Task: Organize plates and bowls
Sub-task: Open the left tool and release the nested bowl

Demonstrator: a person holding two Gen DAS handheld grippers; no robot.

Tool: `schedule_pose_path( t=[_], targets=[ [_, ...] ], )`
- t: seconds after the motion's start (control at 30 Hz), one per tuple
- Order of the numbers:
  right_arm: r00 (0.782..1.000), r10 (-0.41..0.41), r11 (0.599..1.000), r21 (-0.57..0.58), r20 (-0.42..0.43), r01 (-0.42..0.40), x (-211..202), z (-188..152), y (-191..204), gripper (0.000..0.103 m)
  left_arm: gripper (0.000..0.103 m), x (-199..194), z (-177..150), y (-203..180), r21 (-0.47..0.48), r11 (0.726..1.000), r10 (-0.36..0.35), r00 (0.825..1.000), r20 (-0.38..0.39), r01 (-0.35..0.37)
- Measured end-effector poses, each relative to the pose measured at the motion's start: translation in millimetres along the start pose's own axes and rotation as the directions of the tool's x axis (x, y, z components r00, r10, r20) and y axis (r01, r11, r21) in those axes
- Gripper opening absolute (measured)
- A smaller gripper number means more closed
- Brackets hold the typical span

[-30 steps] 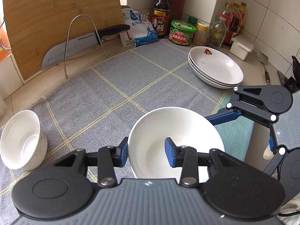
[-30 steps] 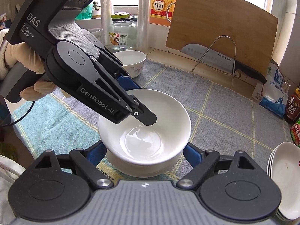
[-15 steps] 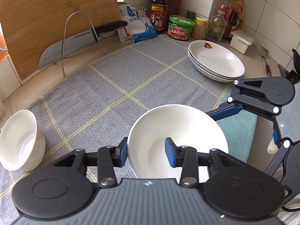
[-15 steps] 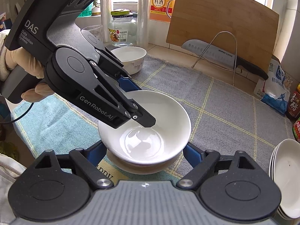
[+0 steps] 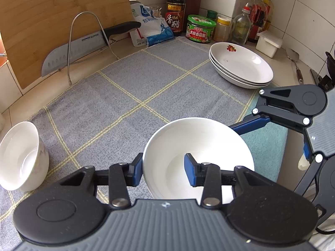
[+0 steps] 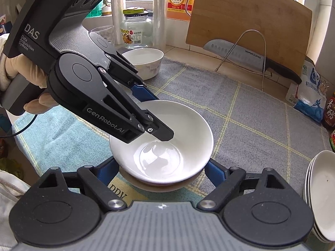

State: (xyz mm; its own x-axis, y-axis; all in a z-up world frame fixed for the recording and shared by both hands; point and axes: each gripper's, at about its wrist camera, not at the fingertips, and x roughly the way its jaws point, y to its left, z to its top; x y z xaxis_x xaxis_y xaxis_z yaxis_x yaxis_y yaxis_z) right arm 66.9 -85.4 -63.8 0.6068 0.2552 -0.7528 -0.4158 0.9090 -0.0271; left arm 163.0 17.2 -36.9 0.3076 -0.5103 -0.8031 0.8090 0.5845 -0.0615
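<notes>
The white bowl (image 5: 201,144) sits low and centre in my left view, mouth up, round and glossy, resting on the grey checked cloth (image 5: 125,96). My left gripper (image 5: 164,168) is clamped on its near rim, one blue pad outside the wall and one inside. Against a second ago, the bowl appears slightly further from the frame's lower edge and the plates have slid a little toward the right; otherwise nothing has shifted. In my right view the same bowl (image 6: 167,146) lies centre frame, and my right gripper (image 6: 161,168) has its jaws spread to either side of it low down; I cannot tell whether its pads touch the wall. A second, deeper bowl (image 5: 19,156) stands at the left edge of the left view, well apart. A stack of shallow plates (image 5: 240,64) sits at upper right. A wooden cutting board (image 5: 52,21) leans upper left, with a steel knife (image 5: 83,48) in a wire rack before it, long axis running left to right.
</notes>
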Motion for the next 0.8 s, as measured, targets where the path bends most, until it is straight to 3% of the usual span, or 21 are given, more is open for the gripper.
schedule_pose_path(
  t=[0.03, 0.1, 0.17, 0.37, 0.57, 0.8],
  targets=[
    [1.000, 0.000, 1.000, 0.000, 0.002, 0.000, 0, 0, 0, 0.092, 0.042, 0, 0, 0, 0.002, 1.000, -0.002, 1.000, 0.003, 0.002],
    [1.000, -0.006, 1.000, -0.005, 0.020, 0.006, -2, 0, 1, 0.103, 0.050, -3, 0, -1, 0.009, 1.000, -0.009, 1.000, 0.016, 0.009],
    [0.999, 0.000, 1.000, -0.012, 0.036, 0.001, -6, 2, 1, 0.103, 0.068, -7, 0, -3, 0.021, 1.000, 0.005, 0.999, 0.035, -0.006],
    [0.999, -0.012, 1.000, -0.021, 0.052, 0.013, -12, 4, 1, 0.103, 0.083, -24, -3, 6, -0.011, 0.999, 0.049, 0.994, 0.094, -0.049],
    [0.997, -0.014, 0.999, -0.030, 0.080, 0.016, -18, 11, 3, 0.103, 0.085, -42, -19, 25, -0.118, 0.989, 0.107, 0.986, 0.124, -0.093],
    [0.995, -0.002, 0.999, -0.035, 0.096, 0.005, -13, 23, 3, 0.103, 0.086, -50, -41, 45, -0.232, 0.955, 0.220, 0.967, 0.126, -0.187]
  ],
)
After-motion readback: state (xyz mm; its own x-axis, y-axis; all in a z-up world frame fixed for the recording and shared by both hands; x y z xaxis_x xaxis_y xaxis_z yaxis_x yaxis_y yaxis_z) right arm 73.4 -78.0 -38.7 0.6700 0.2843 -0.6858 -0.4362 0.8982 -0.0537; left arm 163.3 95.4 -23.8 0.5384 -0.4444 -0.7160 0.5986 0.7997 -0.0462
